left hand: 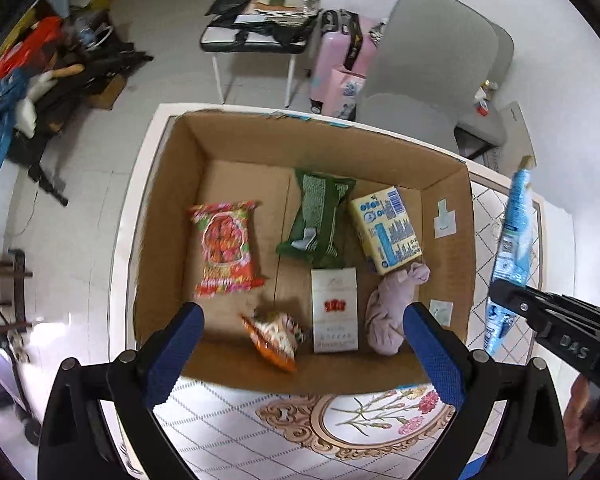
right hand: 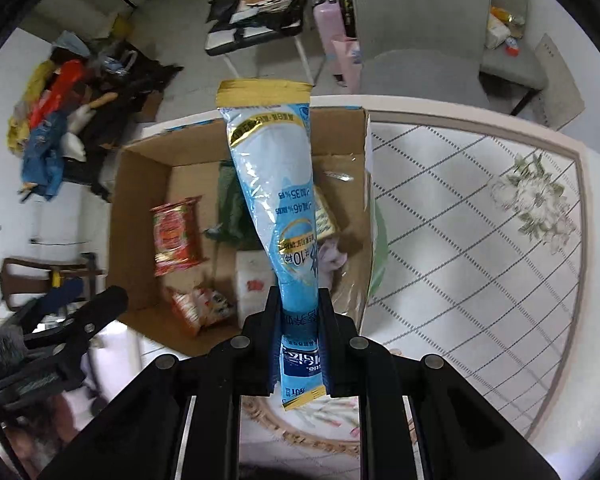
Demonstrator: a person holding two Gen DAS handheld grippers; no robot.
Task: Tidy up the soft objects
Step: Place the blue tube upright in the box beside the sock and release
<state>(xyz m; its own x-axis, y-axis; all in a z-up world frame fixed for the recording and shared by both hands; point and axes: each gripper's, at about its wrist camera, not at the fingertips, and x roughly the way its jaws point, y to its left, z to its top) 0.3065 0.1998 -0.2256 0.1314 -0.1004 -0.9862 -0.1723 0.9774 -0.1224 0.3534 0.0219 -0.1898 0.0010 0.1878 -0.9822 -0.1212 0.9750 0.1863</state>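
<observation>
Overhead, looking down into an open cardboard box [left hand: 168, 208] on a table [left hand: 260, 440] with a patterned floral cover. Left gripper [left hand: 304, 344] spread wide, blue-padded fingers [left hand: 176, 352] apart and holding nothing, poised over the box's near edge. Right gripper [right hand: 300, 320] clamped on a long light-blue pouch [right hand: 272, 200] near its lower end, the pouch standing up and away from the jaws, gold band at its far tip, raised above the box toward its 3 o'clock side. Printed on the pouch (upside down in the right wrist view): "10", "46%" and "35%" among Chinese characters too small to read.

Inside the box, on its floor:
- red and yellow snack packet [left hand: 226, 250] at 9 o'clock, lettering blurred;
- green knitted piece [left hand: 318, 216] at 12 o'clock, lying lengthwise;
- yellow carton [left hand: 384, 230] with blue bars and a barcode at 2 o'clock, text not legible;
- white carton [left hand: 335, 310] with a small red mark at 6 o'clock, characters unreadable;
- orange and white crumpled packet [left hand: 274, 336] at 7 o'clock, just beside the white carton;
- pale mauve soft bundle [left hand: 392, 312] at 5 o'clock, touching the yellow carton's near corner.

"DAS" embossed on the right gripper's black body, seen from the left wrist. Grey chair [left hand: 428, 80] and pink suitcase [left hand: 342, 64] beyond the table.
</observation>
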